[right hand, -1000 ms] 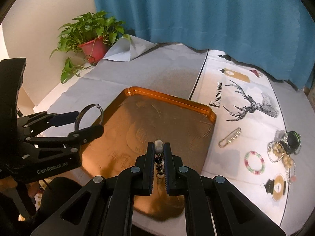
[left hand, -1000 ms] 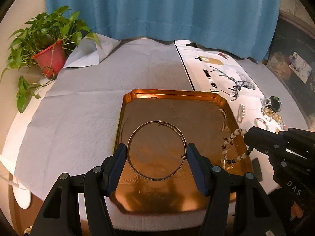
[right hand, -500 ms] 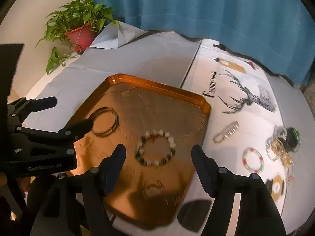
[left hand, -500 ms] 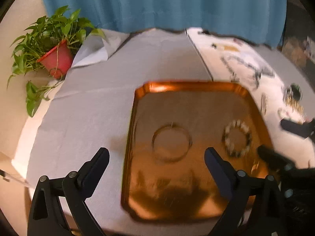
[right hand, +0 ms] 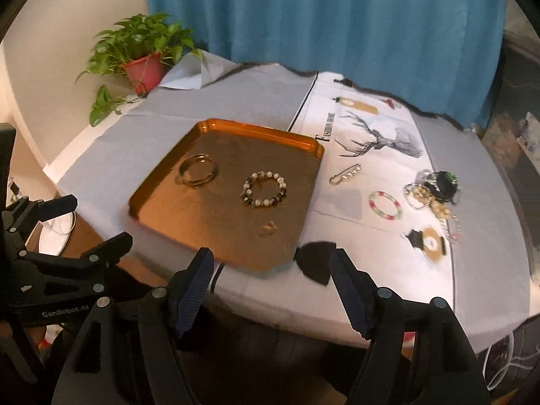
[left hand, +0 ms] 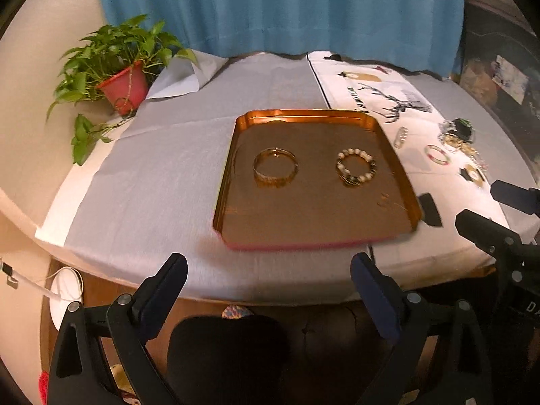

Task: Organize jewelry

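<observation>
Now both pairs of fingers [left hand: 268, 280] [right hand: 271, 278] gape wide and empty, drawn back from the tray [left hand: 317, 233]; ahead of them we see the released bangle [left hand: 275, 168] and bead bracelet [left hand: 356, 167] lying apart; more jewelry [right hand: 428, 192] waits rightward on the table [left hand: 162, 182].

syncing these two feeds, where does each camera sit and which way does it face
Left wrist: on the left gripper, back off the table's near edge, facing the copper tray; open fingers below, right gripper at right.
Right wrist: on the right gripper, facing tray and jewelry pile; left gripper at left.
Shared: tray, gold bangle, beaded bracelet.
</observation>
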Motion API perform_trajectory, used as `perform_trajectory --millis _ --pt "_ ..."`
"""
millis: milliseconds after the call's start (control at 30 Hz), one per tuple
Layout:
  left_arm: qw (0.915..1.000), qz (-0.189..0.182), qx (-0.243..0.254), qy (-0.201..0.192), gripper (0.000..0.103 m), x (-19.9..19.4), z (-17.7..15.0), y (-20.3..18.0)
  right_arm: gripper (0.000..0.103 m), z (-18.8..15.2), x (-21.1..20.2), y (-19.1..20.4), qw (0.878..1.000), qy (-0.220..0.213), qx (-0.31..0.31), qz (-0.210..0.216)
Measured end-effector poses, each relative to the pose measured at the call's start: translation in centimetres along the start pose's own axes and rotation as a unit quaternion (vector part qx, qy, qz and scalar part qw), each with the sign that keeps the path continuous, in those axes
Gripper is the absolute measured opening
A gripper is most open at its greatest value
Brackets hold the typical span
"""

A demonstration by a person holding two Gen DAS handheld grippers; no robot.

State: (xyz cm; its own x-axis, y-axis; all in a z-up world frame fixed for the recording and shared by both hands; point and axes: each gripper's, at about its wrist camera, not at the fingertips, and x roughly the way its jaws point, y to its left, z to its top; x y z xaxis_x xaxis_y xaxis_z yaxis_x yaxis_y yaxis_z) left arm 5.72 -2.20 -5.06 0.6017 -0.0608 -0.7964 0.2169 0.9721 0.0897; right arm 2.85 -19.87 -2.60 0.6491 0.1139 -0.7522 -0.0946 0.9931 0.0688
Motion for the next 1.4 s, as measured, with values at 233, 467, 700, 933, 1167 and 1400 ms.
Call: perform_trajectory --millis 233,467,700,933,1167,1400 --pt "0.9997 0.011 -0.002 -0.022 0.096 -3.6 -2.0 -0.3 0.074 -2.8 -4.6 0.8 1.0 -0.026 -0.005 -0.003" --pt "0.999 0.016 -0.004 -0.042 0.096 -6.0 -2.9 -0.5 0.074 -4.0 -7.2 1.5 0.999 -0.041 -0.012 0.001" --pt "0.9985 0.018 -0.003 -0.052 0.096 -7.2 -3.2 -0.7 0.074 -4.6 -8.4 1.7 0.999 -0.051 -0.01 0.005" --pt "0.9984 0.02 0.001 -0.052 0.096 -7.4 -3.5 -1.0 0.074 -4.7 -8.5 1.8 0.999 -0.051 -0.01 0.004" --pt "0.9986 0.019 0.002 -0.05 0.096 -7.3 -3.6 -1.2 0.074 -4.7 -8.4 1.6 0.999 -0.05 -0.011 0.006" --pt "0.999 0.016 0.005 -0.042 0.096 -6.6 -3.2 -1.5 0.074 -5.4 -8.4 1.0 0.999 -0.043 -0.006 0.008"
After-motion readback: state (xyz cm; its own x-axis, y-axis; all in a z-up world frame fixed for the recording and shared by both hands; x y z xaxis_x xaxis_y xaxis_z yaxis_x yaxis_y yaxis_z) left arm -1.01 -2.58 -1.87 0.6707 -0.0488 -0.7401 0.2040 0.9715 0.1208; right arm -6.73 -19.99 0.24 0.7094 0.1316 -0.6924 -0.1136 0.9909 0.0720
